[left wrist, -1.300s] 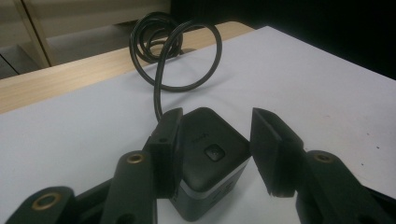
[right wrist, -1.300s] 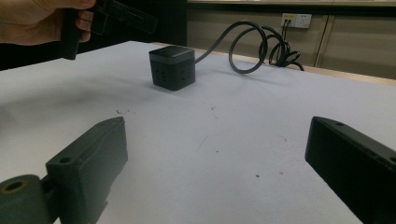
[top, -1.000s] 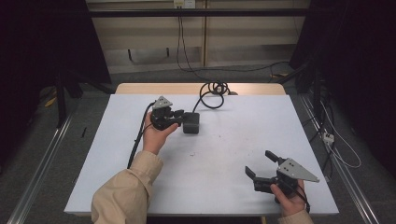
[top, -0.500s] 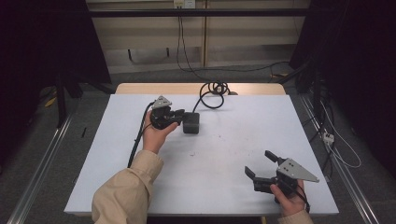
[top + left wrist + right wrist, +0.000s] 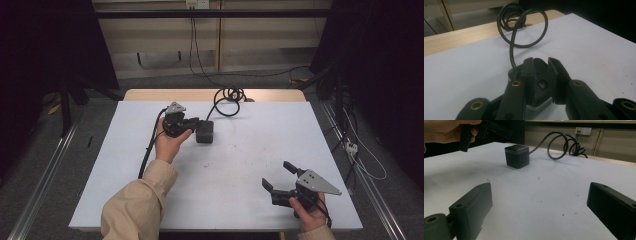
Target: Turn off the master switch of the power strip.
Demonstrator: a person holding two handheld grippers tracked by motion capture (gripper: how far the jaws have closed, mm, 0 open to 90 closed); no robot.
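Cube (image 5: pixel 205 132) on the white desk (image 5: pixel 240 165), flanked by the left tongs (image 5: pixel 192 123).

The cube is a small, dark, matt block with rounded edges and a paler grey band round its top; it sits at the far middle of the desk, and a thick black cable (image 5: pixel 227 102) runs from it into glossy loops at the bare wooden far edge. In the left gripper view the left tongs (image 5: pixel 540 75) stand narrowly parted with the cube (image 5: pixel 539 82) between their flat black jaws; whether they press it I cannot tell. The right tongs (image 5: pixel 280 176), held low at the near right, gape wide and hold nothing, well apart from the cube (image 5: pixel 517 156). The desk's surface is smooth with a few dark specks.
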